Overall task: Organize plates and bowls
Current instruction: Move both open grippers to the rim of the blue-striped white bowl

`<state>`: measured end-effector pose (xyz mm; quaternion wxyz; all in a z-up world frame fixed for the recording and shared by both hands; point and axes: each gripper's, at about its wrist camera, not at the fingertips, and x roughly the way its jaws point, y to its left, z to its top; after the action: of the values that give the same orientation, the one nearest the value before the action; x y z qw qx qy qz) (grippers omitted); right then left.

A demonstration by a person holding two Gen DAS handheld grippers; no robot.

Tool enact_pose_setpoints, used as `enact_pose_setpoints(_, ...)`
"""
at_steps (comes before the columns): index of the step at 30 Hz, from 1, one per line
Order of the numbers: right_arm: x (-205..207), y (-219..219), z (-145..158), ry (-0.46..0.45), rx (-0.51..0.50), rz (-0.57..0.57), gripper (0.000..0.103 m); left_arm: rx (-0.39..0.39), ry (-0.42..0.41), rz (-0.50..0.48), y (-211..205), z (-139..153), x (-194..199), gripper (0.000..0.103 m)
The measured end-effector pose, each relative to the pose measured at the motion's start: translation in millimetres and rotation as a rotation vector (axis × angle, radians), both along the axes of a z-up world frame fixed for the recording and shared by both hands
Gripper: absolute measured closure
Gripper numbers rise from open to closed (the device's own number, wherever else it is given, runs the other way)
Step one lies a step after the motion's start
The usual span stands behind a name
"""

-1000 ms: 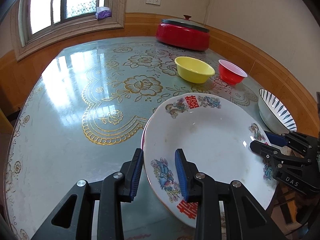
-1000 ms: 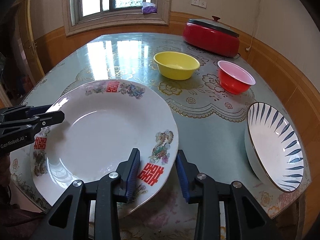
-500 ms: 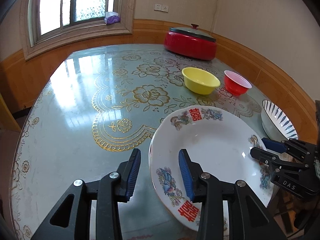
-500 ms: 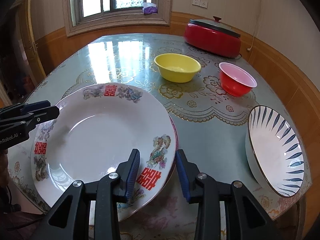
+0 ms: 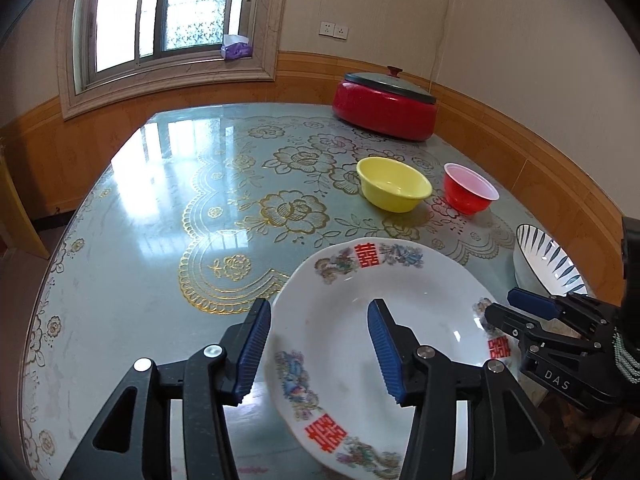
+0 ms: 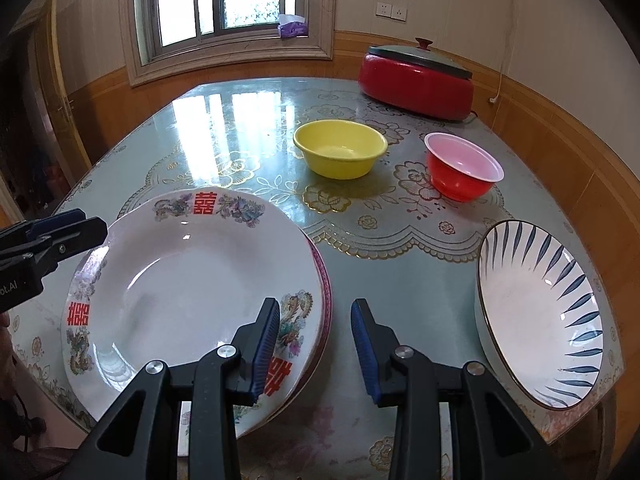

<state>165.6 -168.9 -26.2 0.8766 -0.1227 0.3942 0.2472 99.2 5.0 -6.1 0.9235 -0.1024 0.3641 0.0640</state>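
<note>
A white plate with red characters and dragon patterns [image 6: 192,296] [image 5: 372,320] lies near the table's front edge on a pink-rimmed plate [image 6: 326,292]. My left gripper [image 5: 318,344] [image 6: 90,222] straddles its left rim. The jaws are opening, and neither pad presses on the plate. My right gripper [image 6: 316,344] [image 5: 502,306] stands open astride the right rim, with a gap between its pads and the plate. A yellow bowl [image 6: 340,154] [image 5: 394,190] and a red bowl [image 6: 462,168] [image 5: 470,194] sit farther back. At the right edge rests a blue-striped bowl [image 6: 540,320] [image 5: 544,264].
A red lidded pot [image 6: 416,80] [image 5: 386,108] stands at the back right of the glass-topped table [image 5: 160,240]. A wood-panelled wall runs close along the right side. The window sill holds a tissue pack [image 6: 292,26].
The patterned plate has sunk from a tilt to lie flat on the pink-rimmed plate. My left gripper's jaws have widened and it has drawn back and up. The right gripper has stayed put.
</note>
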Motion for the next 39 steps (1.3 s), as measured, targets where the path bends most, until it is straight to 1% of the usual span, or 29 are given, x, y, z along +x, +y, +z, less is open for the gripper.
enact_pose_setpoints(8,-3,-6,6,-0.022,0.015,0.026,0.066,0.012,0.013,-0.007,-24,0,6,0.049)
enact_pose_setpoints(12,-3,-16,11,-0.032,0.033,0.026,0.066,0.020,0.012,-0.021,-37,2,10,0.049)
enact_pose_setpoints(18,-1,-44,27,-0.070,0.055,-0.008,0.066,0.038,-0.005,-0.067,-65,10,21,0.049)
enact_pose_setpoints(23,4,-77,35,-0.091,0.065,-0.052,0.066,0.045,-0.010,-0.123,-97,14,35,0.049)
enact_pose_setpoints(26,6,-101,39,-0.104,0.069,-0.090,0.066,0.055,-0.011,-0.161,-119,16,42,0.046)
enact_pose_setpoints(30,10,-138,44,-0.110,0.078,-0.151,0.066,0.057,-0.002,-0.207,-148,17,54,0.046)
enact_pose_setpoints(35,18,-186,47,-0.094,0.105,-0.277,0.066,0.028,0.029,-0.281,-174,16,66,0.046)
enact_pose_setpoints(38,16,-211,46,-0.071,0.141,-0.357,0.066,0.014,0.039,-0.333,-186,13,70,0.041)
enact_pose_setpoints(39,14,-218,46,-0.069,0.143,-0.388,0.063,0.008,0.041,-0.349,-189,12,70,0.040)
